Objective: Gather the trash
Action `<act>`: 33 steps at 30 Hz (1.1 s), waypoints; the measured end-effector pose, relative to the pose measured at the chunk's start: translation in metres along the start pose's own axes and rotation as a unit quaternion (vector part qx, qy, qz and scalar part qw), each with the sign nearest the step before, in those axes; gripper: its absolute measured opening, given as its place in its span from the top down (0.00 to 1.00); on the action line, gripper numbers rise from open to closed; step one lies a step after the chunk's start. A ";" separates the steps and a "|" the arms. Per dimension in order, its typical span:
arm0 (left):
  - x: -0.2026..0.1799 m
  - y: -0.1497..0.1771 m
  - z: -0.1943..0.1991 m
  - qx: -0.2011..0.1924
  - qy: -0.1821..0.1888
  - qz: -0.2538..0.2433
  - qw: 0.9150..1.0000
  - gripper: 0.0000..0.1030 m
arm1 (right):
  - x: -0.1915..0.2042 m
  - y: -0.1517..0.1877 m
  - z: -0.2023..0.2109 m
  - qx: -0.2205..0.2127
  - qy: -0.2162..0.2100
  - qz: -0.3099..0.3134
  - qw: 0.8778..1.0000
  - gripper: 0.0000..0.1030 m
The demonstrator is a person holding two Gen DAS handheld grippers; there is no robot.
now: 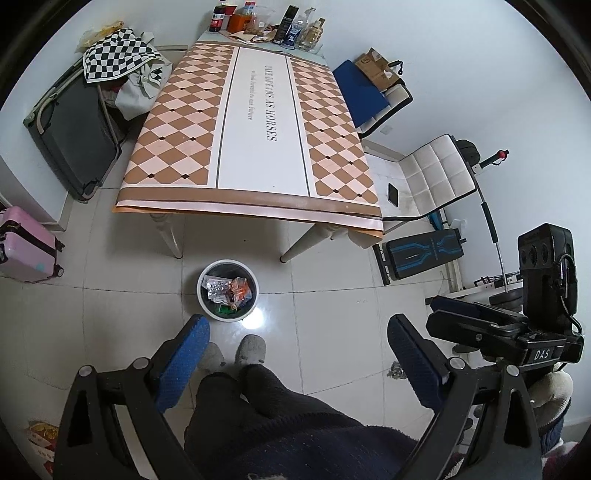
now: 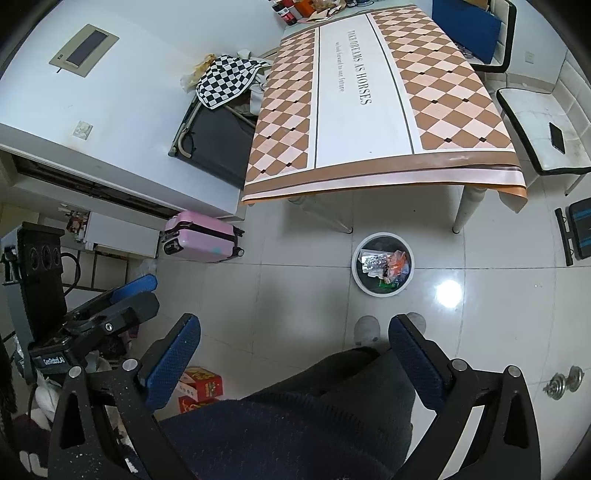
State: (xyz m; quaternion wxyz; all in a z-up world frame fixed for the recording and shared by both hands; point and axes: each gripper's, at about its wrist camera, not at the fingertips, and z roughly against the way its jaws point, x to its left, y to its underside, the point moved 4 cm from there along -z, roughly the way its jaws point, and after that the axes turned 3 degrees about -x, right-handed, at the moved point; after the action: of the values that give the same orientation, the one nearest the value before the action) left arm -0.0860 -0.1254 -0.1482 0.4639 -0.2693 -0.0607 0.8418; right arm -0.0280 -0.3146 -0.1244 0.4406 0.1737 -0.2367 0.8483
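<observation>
A lived-in home is shown — a dining corner pressed into use for storage. A rectangular bench covered by a brown-and-peach diamond-patterned cloth (image 1: 251, 125) is set on a glossy pale tiled floor (image 1: 332, 332), with white quilted chairs edged in black (image 1: 432, 177) drawn up beside it. Bottles and drink cartons (image 1: 269, 22) are crowded at the far end of the bench. A pink hard-shell suitcase (image 2: 201, 236) and an open dark suitcase draped with a black-and-white checked cloth (image 1: 118, 53) are kept against the wall. Grey slippers (image 1: 251, 349) are worn — indoor footwear, plainly domestic.
</observation>
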 end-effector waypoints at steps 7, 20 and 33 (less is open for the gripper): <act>0.001 0.000 0.002 -0.001 0.009 0.001 1.000 0.00 | 0.005 -0.002 -0.002 0.004 0.000 0.008 1.000 0.00; -0.002 -0.002 0.003 -0.002 0.013 0.002 1.000 0.00 | 0.005 -0.005 -0.003 0.006 -0.004 0.008 1.000 0.00; -0.004 0.000 -0.001 0.007 0.019 -0.001 1.000 0.00 | 0.008 -0.003 -0.004 0.008 -0.005 0.006 1.000 0.00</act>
State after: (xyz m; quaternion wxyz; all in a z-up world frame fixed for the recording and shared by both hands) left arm -0.0836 -0.1287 -0.1474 0.4678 -0.2814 -0.0461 0.8366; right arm -0.0306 -0.3054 -0.1233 0.4325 0.1799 -0.2327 0.8523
